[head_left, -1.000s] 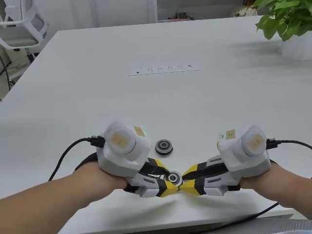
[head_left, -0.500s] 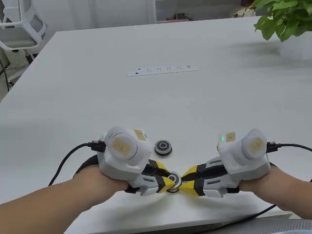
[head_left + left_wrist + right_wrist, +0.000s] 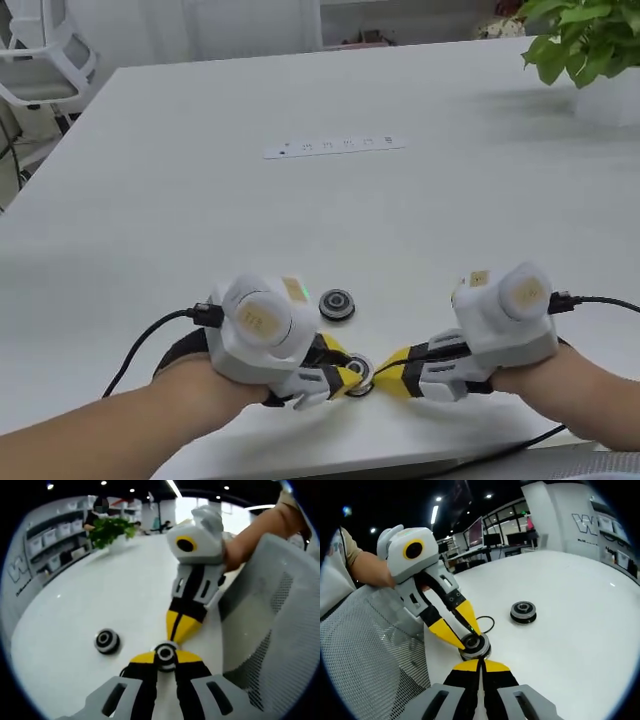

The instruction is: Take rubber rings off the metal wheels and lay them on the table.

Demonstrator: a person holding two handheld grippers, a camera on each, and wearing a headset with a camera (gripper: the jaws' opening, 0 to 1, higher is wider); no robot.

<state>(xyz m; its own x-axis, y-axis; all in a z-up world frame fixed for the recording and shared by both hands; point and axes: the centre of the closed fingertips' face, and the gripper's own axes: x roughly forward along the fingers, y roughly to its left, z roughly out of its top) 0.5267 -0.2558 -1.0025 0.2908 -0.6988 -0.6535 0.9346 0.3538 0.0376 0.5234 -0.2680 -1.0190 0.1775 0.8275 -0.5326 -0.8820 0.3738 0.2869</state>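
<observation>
Far left, a white chair [image 3: 40, 55] stands off the corner of the desk [image 3: 180, 200]. A black cable [image 3: 140, 335] crosses the near edge to the left tool [image 3: 347, 373], which the person grips low at the front of the desk. That tool is clamped on a metal wheel [image 3: 360, 371]. The left gripper view has its yellow tips on either side of the wheel [image 3: 165, 653], right at the desk's near edge, though I cannot tell whether the wheel rests on the surface. Just behind it a second wheel [image 3: 337, 304], dark-rimmed, lies flat on the desk, apart from both tools. In the right gripper view a thin black rubber ring [image 3: 493, 624] lies loose on the desk. It is just behind the left tool's fingers [image 3: 445, 632], between the held wheel [image 3: 475, 646] and the second wheel [image 3: 523, 612]. Farther back, mid-desk, there is a white power strip [image 3: 335, 147]. Then comes the right tool [image 3: 388, 364], pointing in from the right. Its jaws are narrow, pressed almost together, and the tips touch the held wheel's rim. Whether any rubber is pinched between them I cannot tell. At the far right corner stands a green plant [image 3: 580, 40] in a white pot.
</observation>
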